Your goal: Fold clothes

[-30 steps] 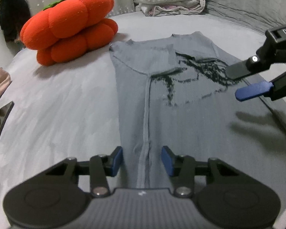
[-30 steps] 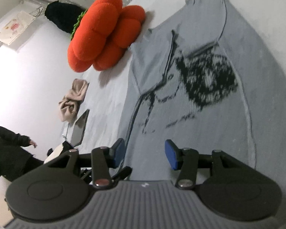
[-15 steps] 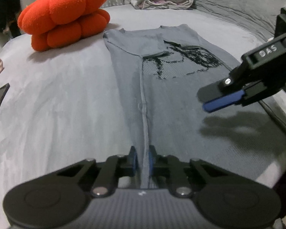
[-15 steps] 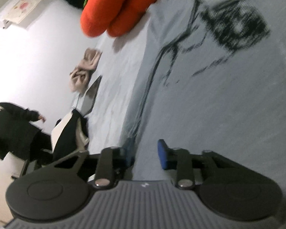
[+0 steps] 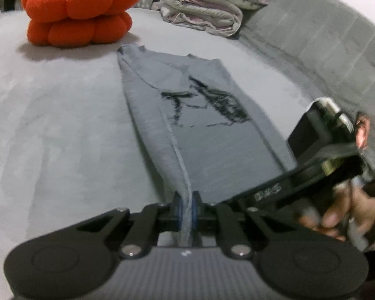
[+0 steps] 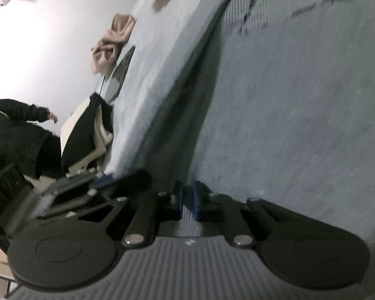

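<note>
So the grey t-shirt (image 5: 212,137) is lying flat on the bed (image 5: 50,125), already folded lengthwise into a long strip with the black print facing up, collar end far, hem end near. The left gripper (image 5: 186,211) has its jaws clamped tight on the near hem where the folded edge bunches up, and the right gripper (image 6: 187,198) looks pinched nearly closed on the hem too, though it's blurry and I can't be sure how much fabric it really has. That's my worry: if the right one only caught the top layer, lifting the hem toward the collar will peel the layers apart and skew the fold. Pulling unevenly would also drag the strip sideways on that smooth grey sheet. Room-wise: orange pumpkin cushion (image 5: 80,10) at the far left, folded duvet (image 5: 205,10) at the far end, padded headboard (image 5: 325,50) far right, a crumpled beige cloth (image 6: 112,45) and a tablet (image 6: 121,72) off the shirt's left.
</note>
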`<action>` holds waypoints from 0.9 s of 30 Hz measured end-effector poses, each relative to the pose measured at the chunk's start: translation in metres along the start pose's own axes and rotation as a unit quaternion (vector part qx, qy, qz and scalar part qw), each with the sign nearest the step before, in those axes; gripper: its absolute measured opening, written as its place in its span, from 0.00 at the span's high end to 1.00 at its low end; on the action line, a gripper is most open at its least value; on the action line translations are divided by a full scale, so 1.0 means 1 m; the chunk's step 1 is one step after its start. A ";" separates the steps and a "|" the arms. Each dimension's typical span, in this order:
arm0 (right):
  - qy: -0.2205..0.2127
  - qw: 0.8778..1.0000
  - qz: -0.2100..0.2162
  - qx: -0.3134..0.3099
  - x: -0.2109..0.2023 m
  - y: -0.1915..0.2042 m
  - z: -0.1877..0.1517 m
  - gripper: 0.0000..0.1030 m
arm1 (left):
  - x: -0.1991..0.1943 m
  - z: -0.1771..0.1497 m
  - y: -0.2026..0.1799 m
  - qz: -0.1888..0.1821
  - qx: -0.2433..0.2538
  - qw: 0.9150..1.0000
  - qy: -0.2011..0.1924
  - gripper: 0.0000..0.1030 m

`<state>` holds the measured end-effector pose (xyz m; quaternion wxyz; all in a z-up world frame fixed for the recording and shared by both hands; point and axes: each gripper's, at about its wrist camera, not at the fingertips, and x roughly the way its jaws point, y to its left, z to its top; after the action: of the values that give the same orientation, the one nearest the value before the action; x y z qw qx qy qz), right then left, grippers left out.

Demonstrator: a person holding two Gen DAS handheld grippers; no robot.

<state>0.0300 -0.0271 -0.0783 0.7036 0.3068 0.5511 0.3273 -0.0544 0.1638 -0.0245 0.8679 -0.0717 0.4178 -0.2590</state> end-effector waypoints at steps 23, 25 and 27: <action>-0.087 0.984 0.074 0.139 -0.060 -0.047 0.028 0.61 | 0.019 -0.005 -0.022 -0.098 0.025 0.994 0.034 0.85; -0.093 0.982 0.074 0.145 -0.058 -0.049 0.031 0.61 | 0.021 -0.002 -0.013 -0.077 0.007 0.997 0.021 0.85; -0.099 0.981 0.075 0.148 -0.057 -0.051 0.034 0.61 | 0.025 0.000 -0.005 -0.057 -0.009 0.998 0.011 0.85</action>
<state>0.0592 -0.1060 -0.0793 0.6754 0.4785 0.4962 0.2619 -0.0435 0.1467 -0.0393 0.8464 -0.1004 0.4247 -0.3053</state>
